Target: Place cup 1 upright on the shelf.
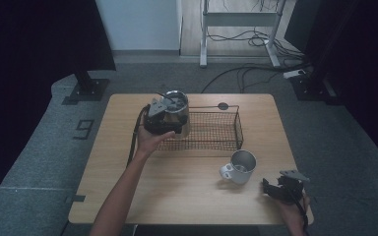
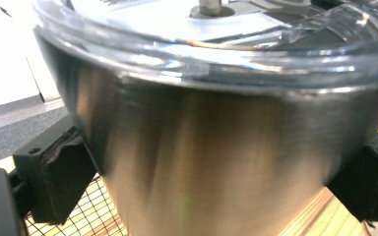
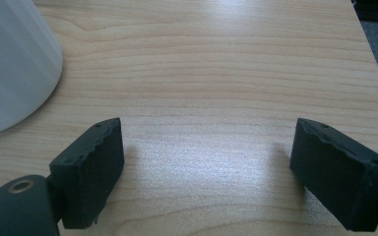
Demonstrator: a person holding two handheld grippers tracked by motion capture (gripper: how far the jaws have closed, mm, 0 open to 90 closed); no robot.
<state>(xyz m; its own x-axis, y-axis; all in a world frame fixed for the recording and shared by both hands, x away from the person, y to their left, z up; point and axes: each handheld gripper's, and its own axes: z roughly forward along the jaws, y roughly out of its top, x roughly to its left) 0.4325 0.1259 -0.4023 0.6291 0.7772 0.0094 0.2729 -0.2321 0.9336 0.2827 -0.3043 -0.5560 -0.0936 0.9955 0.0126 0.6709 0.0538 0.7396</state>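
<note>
High view: steel tumbler (image 1: 178, 114), clear lid, clamped mid-body by left gripper (image 1: 163, 120); prob. slick, rigid. Right gripper (image 3: 207, 162) jaws wide, idle.

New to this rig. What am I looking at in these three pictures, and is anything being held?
There is no robot arm: a person holds a two-jaw gripper in each hand at a wooden table. The high view looks down from a fixed camera above; the other two pictures come from cameras riding on the grippers.

The left gripper has its jaws on either side of a steel tumbler with a clear lid, at the left end of a wire basket. Whether the tumbler is lifted or standing, I cannot tell.

The right gripper is open and holds nothing, low over the table's near right corner. Beside it stands a white mug with a steel inside.
</note>
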